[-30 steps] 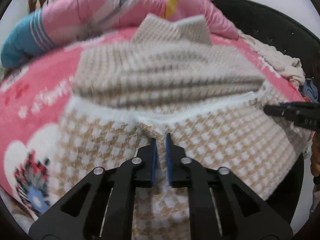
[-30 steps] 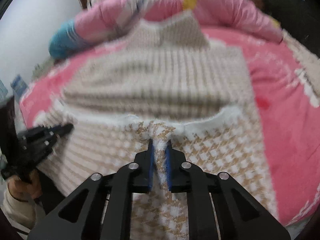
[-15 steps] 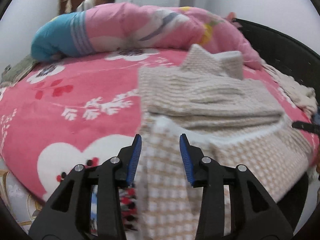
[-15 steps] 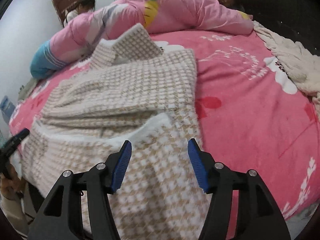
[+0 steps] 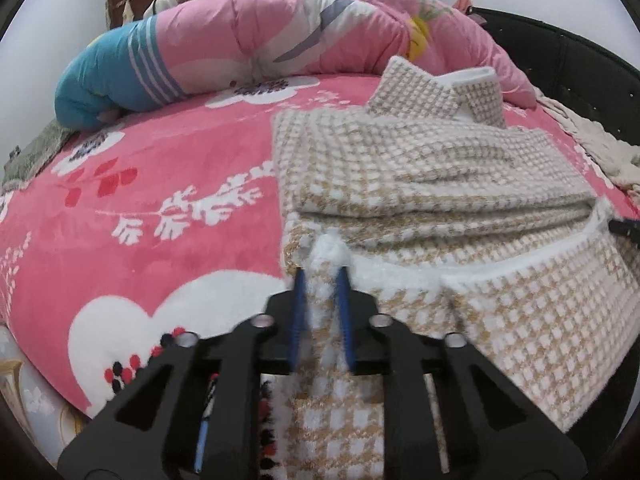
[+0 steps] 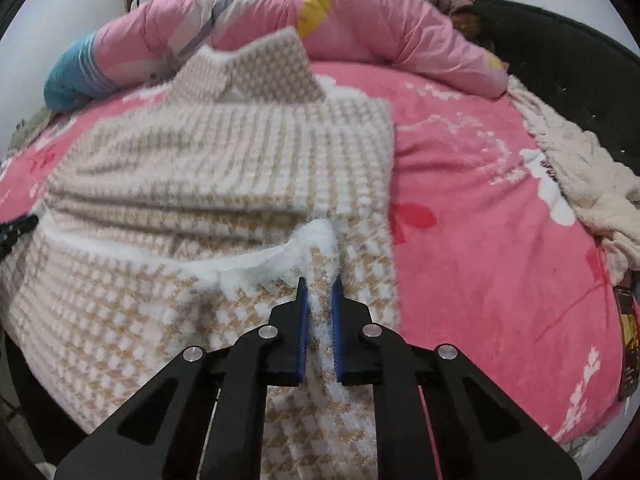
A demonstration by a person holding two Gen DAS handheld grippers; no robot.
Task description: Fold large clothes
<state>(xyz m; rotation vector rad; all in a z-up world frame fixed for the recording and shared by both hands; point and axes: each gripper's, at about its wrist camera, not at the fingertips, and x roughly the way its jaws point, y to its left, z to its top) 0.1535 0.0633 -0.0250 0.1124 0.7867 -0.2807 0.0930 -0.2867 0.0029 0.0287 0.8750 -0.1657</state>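
A beige and white houndstooth fleece garment [image 5: 432, 184] lies partly folded on the pink bed, collar at the far end; it also shows in the right wrist view [image 6: 216, 168]. Its white-lined lower hem is turned up toward me. My left gripper [image 5: 322, 276] is shut on the hem's left corner. My right gripper [image 6: 318, 284] is shut on the hem's right corner. The right gripper's tip [image 5: 626, 227] shows at the right edge of the left wrist view, and the left gripper's tip [image 6: 18, 228] at the left edge of the right wrist view.
A pink floral blanket [image 5: 140, 200] covers the round bed. A rolled pink and blue quilt [image 5: 248, 40] lies along the far side. A cream knit throw [image 6: 580, 176] lies at the right, by the black padded bed frame [image 6: 560, 56]. A person sits behind the quilt.
One second ago both grippers held the hem near its middle. Half a second ago both were open and apart. Now each has moved outward and shut on a hem corner.
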